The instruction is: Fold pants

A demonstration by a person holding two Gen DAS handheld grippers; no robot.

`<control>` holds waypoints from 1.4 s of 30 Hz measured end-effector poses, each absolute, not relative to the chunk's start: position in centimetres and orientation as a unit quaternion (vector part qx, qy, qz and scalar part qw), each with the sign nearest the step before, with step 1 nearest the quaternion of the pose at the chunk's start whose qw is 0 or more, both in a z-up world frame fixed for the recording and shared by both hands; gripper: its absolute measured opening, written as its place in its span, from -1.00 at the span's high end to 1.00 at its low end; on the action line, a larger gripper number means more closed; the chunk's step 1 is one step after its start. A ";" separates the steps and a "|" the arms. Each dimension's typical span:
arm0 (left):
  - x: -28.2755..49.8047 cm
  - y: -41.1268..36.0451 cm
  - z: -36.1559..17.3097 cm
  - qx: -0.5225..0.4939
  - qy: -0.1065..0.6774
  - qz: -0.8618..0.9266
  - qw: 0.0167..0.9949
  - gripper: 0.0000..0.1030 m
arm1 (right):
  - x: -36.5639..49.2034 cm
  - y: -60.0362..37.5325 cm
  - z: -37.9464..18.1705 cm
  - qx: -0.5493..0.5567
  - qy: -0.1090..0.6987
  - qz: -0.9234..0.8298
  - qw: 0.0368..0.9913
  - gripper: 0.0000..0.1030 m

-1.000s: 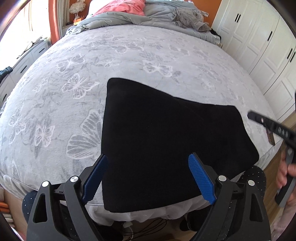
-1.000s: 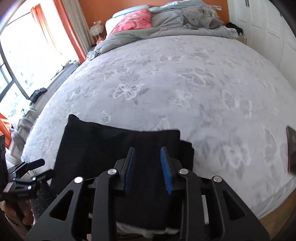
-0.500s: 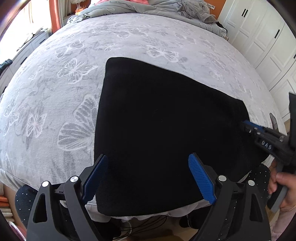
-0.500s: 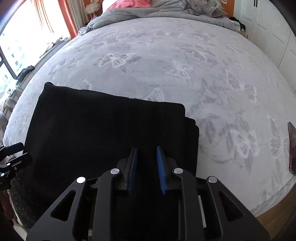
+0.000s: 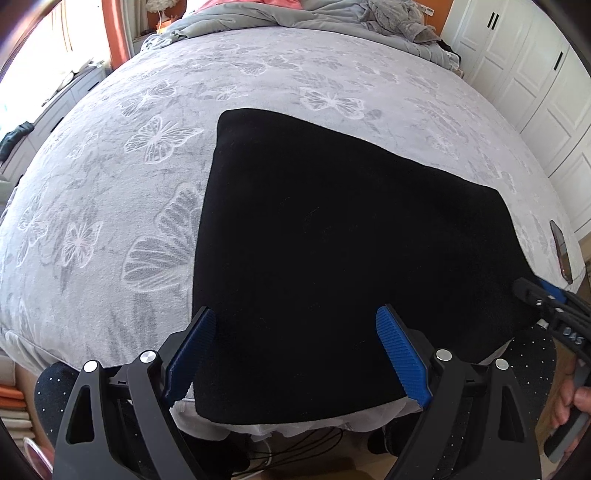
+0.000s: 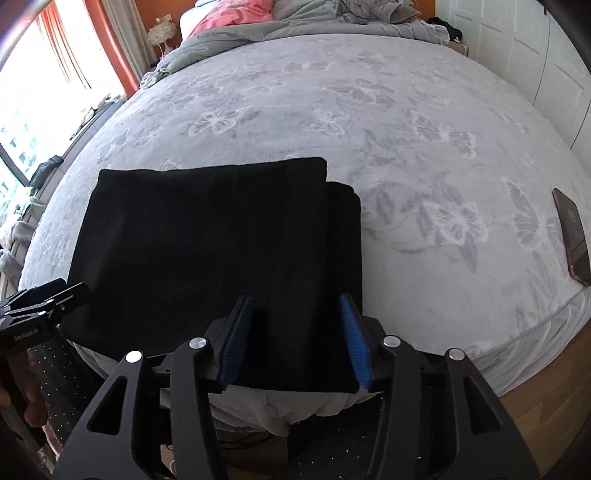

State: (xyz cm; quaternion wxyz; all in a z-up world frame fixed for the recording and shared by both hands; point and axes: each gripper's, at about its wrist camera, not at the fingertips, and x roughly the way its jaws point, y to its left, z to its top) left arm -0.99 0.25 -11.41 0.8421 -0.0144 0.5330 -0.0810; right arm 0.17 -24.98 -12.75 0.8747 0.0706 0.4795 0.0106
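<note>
The black pants point(image 5: 332, 251) lie folded into a flat rectangle on the grey butterfly bedspread point(image 5: 147, 147), at the near edge of the bed. They also show in the right wrist view point(image 6: 207, 251), with a lower layer sticking out on the right side. My left gripper point(image 5: 295, 354) is open and empty, hovering over the near edge of the pants. My right gripper point(image 6: 295, 339) is open and empty above the right near part of the pants; it also shows in the left wrist view point(image 5: 543, 299) at the right corner.
A dark phone point(image 6: 572, 236) lies on the bed near its right edge. Crumpled grey bedding and a pink pillow point(image 6: 236, 14) lie at the head of the bed. White wardrobe doors point(image 5: 535, 74) stand to the right. The window side is on the left.
My right gripper has opened from nearly shut and let go of the pants. Both cameras have pulled back slightly. The pants lie still.
</note>
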 end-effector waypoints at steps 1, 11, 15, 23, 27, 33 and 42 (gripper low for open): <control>-1.1 0.4 -11.4 -0.017 0.533 -0.080 0.842 -0.67 | 0.0 -24.9 -12.6 0.065 0.478 0.009 0.876 -0.07; -0.9 6.4 -13.2 -0.161 0.526 -0.129 0.825 -0.68 | 0.0 -27.9 -16.1 0.173 0.496 0.041 0.850 -0.55; 0.3 8.0 -16.4 -0.198 0.540 -0.137 0.806 -0.71 | 0.5 -28.7 -17.6 0.217 0.495 0.071 0.838 -0.73; 0.3 4.9 -13.9 -0.149 0.536 -0.146 0.818 0.51 | 0.6 -27.6 -16.5 0.251 0.474 0.088 0.839 0.29; -0.5 4.6 -9.9 -0.140 0.519 -0.144 0.831 0.70 | -0.7 -26.2 -13.3 0.238 0.442 0.101 0.859 0.39; -3.3 3.2 -3.0 -0.109 0.468 -0.159 0.862 0.71 | -2.4 -23.3 -7.2 0.199 0.388 0.133 0.890 0.39; -5.2 3.5 6.6 -0.068 0.385 -0.163 0.906 0.70 | -4.6 -21.9 1.3 0.178 0.298 0.163 0.923 0.40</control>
